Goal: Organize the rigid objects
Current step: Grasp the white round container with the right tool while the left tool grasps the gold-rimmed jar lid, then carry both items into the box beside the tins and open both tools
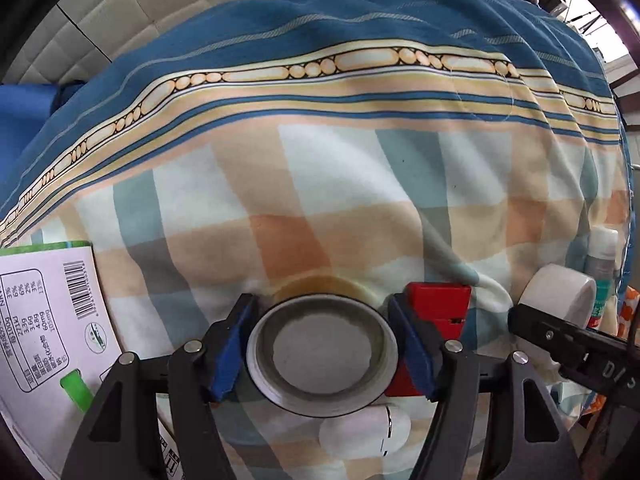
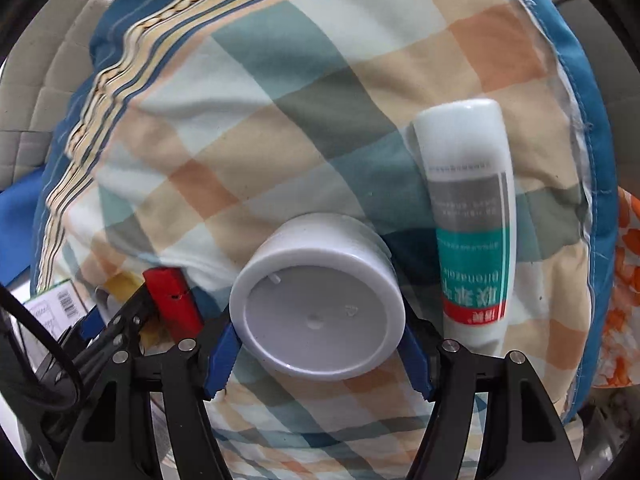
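Observation:
My left gripper [image 1: 322, 354] is shut on a round metal-based jar [image 1: 322, 356], seen end on, with its blue pads against both sides. My right gripper [image 2: 320, 344] is shut on a white plastic jar [image 2: 318, 304], its flat bottom facing the camera; the same jar shows in the left wrist view [image 1: 560, 294]. A red box [image 1: 438, 308] lies just right of the left gripper and shows in the right wrist view [image 2: 174, 294]. A white tube with a green and red label [image 2: 470, 220] lies right of the white jar on the checked quilt [image 2: 280, 140].
A white carton with a barcode and green edge [image 1: 48, 320] lies at the left. A small white object [image 1: 366, 434] sits under the left gripper. The quilt's blue striped border [image 1: 320, 40] rises behind. Orange patterned cloth [image 2: 628, 300] lies at the far right.

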A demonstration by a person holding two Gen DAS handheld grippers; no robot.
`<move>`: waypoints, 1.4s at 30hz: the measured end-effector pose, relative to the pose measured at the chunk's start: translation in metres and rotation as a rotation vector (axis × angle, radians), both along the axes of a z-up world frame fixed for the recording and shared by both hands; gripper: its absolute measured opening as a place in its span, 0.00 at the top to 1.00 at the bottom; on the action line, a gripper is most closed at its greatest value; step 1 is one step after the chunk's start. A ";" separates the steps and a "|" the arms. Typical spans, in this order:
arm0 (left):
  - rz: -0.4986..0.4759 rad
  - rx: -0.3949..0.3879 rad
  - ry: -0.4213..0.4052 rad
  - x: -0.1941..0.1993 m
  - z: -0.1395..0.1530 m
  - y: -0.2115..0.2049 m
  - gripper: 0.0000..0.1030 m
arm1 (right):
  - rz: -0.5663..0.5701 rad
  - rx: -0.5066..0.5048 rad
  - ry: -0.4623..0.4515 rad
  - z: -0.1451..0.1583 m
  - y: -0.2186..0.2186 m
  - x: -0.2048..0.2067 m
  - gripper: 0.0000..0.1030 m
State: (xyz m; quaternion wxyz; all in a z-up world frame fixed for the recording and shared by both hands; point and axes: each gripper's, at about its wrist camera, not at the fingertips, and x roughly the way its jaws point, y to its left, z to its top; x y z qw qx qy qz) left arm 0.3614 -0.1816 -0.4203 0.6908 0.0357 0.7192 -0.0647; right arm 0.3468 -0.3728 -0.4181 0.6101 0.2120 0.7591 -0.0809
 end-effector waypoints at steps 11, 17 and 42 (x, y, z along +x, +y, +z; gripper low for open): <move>-0.036 -0.006 -0.043 -0.009 0.027 0.000 0.40 | 0.045 -0.084 -0.002 0.001 0.028 0.005 0.32; -0.028 -0.055 -0.105 -0.026 0.069 0.013 0.40 | 0.103 -0.037 -0.023 0.017 0.048 -0.014 0.32; 0.071 -0.135 -0.353 -0.105 0.218 0.126 0.40 | 0.340 -0.101 -0.352 0.185 0.130 -0.082 0.32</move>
